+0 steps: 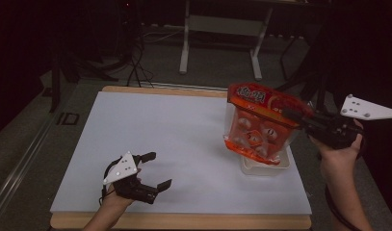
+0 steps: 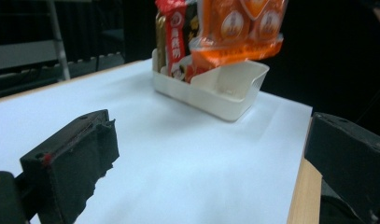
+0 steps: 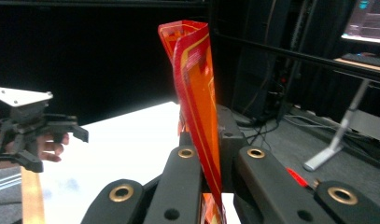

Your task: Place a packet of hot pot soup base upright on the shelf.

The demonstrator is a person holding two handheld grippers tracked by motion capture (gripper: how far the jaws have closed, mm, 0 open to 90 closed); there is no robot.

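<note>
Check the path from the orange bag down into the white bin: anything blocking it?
Nothing visible blocks it. The orange bag, pinched at its top edge by the right gripper, hangs just above the white bin. The packets stand at the bin's far end; the near end under the bag is bare.

The high view looks down and forward from above the near edge of the white table (image 1: pixel 174 139). The left gripper view sits low and close to the tabletop, facing the white bin (image 2: pixel 225 93) at 1 o'clock. The right gripper view looks level along its jaws — both share the orange packet (image 3: pixel 197 93).
</note>
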